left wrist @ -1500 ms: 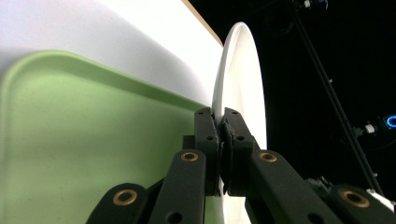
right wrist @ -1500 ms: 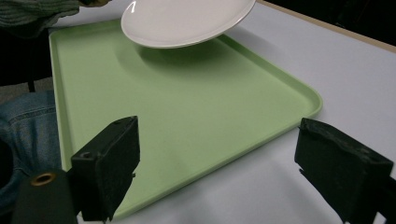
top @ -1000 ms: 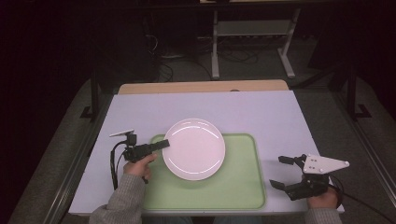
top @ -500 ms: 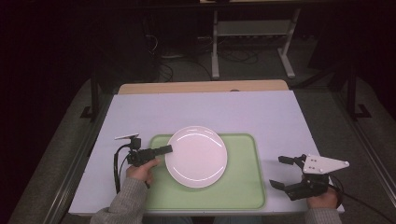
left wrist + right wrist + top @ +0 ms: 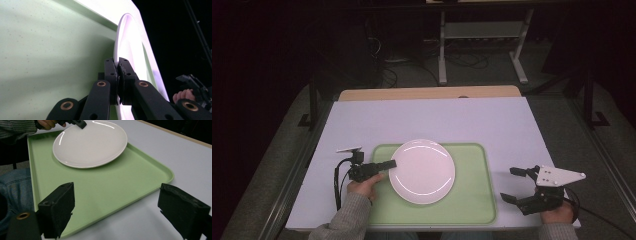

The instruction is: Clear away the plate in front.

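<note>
Left gripper (image 5: 388, 164) clamped on the white plate's (image 5: 422, 171) left rim, plate over the green tray (image 5: 472, 200), probably tilted slightly. Right gripper (image 5: 517, 185) spread wide, near-right off the tray.

table (image 5: 432, 117) far half: free | tray (image 5: 469, 200) centre: plate (image 5: 422, 171) blocks

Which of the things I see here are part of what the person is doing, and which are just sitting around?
In use:
- white plate, its rim pinched by the left hand-held gripper
- green tray, under the plate
- table

Just around:
- right hand-held gripper, open and idle beside the tray
- metal stand and cables on the floor behind the table
</note>
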